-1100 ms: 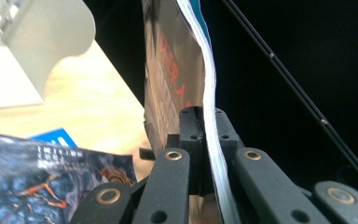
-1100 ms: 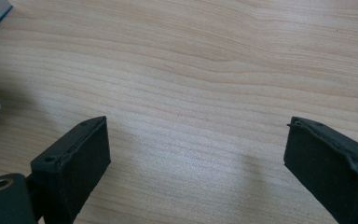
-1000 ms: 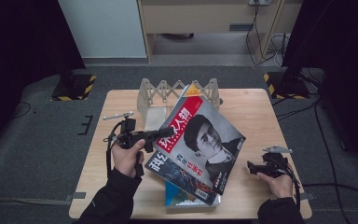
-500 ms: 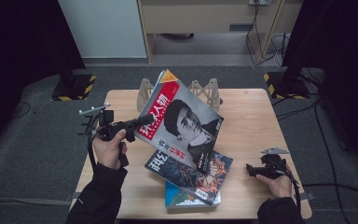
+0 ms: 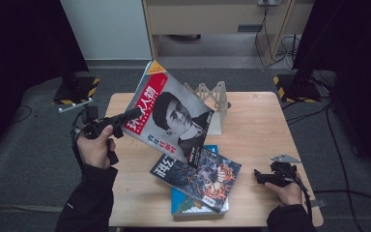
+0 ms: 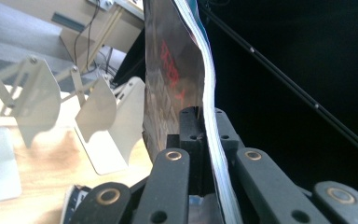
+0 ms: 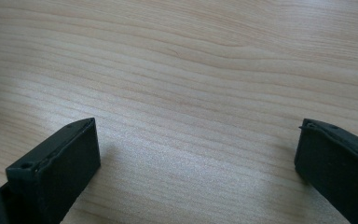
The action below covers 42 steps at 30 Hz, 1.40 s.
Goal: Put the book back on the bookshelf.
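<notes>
So the left gripper (image 5: 124, 117) was clamped tight on the edge of the portrait magazine (image 5: 174, 116), and compared to a second earlier it had swung that magazine up off the stack and over toward 10 o'clock on the table (image 5: 261, 121). It hung tilted in the air, top corner in front of the folding rack (image 5: 211, 96) at 12. The comic-cover magazine (image 5: 200, 175) it had been lying on was uncovered at 6, on top of a blue book (image 5: 183, 205). My guess was it's headed for a rack slot. At 4 o'clock the right gripper (image 5: 260, 177) had just been opening, jaws wide over bare wood, holding nothing
</notes>
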Motion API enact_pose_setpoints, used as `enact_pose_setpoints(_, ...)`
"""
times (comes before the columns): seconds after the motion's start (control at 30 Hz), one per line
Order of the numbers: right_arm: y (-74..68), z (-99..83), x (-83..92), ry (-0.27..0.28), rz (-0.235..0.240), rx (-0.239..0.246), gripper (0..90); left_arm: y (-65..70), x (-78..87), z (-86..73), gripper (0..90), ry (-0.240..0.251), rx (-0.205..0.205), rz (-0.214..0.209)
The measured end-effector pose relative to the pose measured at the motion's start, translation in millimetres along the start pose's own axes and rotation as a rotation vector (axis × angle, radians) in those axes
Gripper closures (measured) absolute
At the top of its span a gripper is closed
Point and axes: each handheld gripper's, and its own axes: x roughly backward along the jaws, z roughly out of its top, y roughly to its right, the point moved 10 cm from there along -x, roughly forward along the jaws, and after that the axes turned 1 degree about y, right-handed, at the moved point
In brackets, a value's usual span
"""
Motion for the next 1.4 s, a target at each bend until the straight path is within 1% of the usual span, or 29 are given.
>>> enact_pose_setpoints(0.17, -0.3, 0.1, -0.1, 0.001, -0.007, -0.006, 0.3, -2.3, 11.5, 13.4, 86.1, 0.031, -0.005, 0.009)
enact_pose_setpoints(0.33, -0.1, 0.3, -0.2, 0.003, -0.009, -0.005, 0.4, -7.7, 25.0, 23.8, 86.1, 0.056, -0.017, 0.040)
enact_pose_setpoints(0.4, 0.0, 0.2, -0.2, 0.003, -0.010, -0.005, 0.4, -10.1, 30.0, 27.0, 86.1, 0.067, -0.018, 0.052)
enact_pose_setpoints(0.67, 0.0, 0.2, -0.2, 0.003, -0.010, -0.006, 0.4, -21.4, 49.2, 33.8, 86.1, 0.089, -0.025, 0.090)
enact_pose_setpoints(0.77, -0.1, 0.3, -0.2, 0.003, -0.010, -0.006, 0.4, -27.1, 55.1, 37.8, 86.1, 0.105, -0.014, 0.107)
enact_pose_setpoints(0.8, 0.0, 0.3, -0.2, 0.003, -0.010, -0.006, 0.4, -29.4, 57.1, 38.8, 86.1, 0.104, -0.018, 0.115)
enact_pose_setpoints(0.93, 0.0, 0.3, -0.2, 0.003, -0.010, -0.006, 0.4, -36.1, 60.9, 45.2, 86.2, 0.118, -0.020, 0.144)
enact_pose_setpoints(1.1, 0.0, 0.2, -0.2, 0.003, -0.010, -0.006, 0.4, -44.0, 61.8, 53.9, 86.2, 0.132, -0.029, 0.189)
enact_pose_setpoints(1.4, -0.1, 0.3, -0.2, 0.003, -0.010, -0.006, 0.4, -61.0, 56.2, 62.0, 86.2, 0.145, -0.026, 0.251)
